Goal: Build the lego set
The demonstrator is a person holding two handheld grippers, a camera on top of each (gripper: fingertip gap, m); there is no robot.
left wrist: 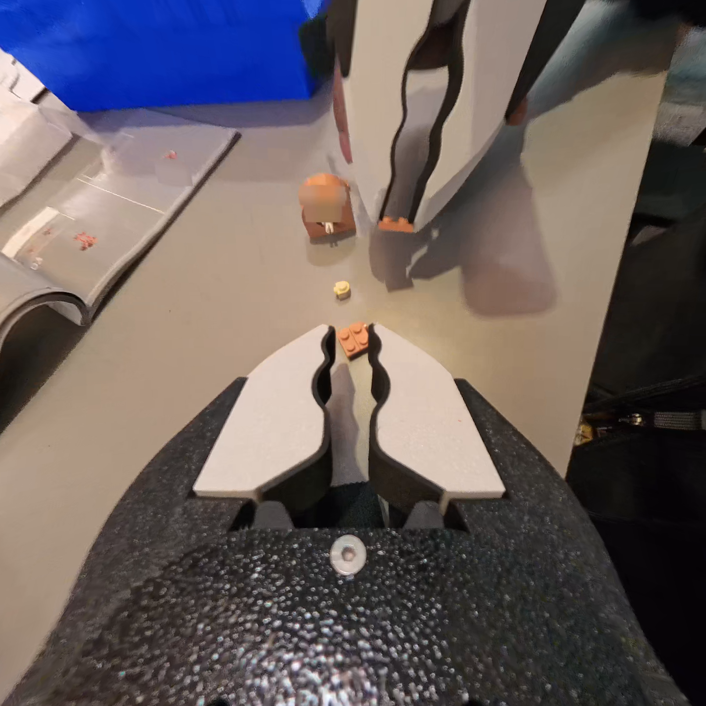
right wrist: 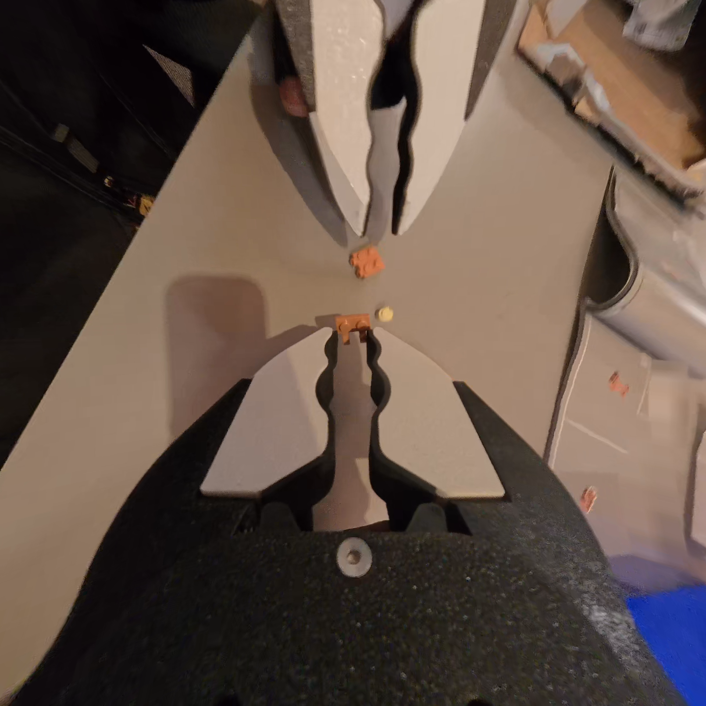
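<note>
Right gripper, nearest in its own view: fingers clenched on a small orange clip piece, pinched at the very tips. The piece is lifted off the grey table and throws a shadow on it. Its long axis runs crosswise to the fingers, left to right in the right wrist view, with two studs facing up. Its two prongs point back between the fingers toward the camera. Just beside it on the right a pale yellow round stud lies on the table, stud side up, touching nothing. A little farther on lies an orange square plate, flat, studs up, turned so that one corner faces the right gripper. It is square, so no long axis. Left gripper comes in from the opposite side and hovers over that plate with its tips above the plate's far edge. Its fingers stand slightly apart and grasp nothing. In the left wrist view the plate shows through the gap, but the right wrist view shows it lying on the table clear of the tips. Off to the side lies an open booklet, pages curled. Near the right gripper's tips stands a brown block figure, partly blurred. A blue box sits beyond the booklet.
</note>
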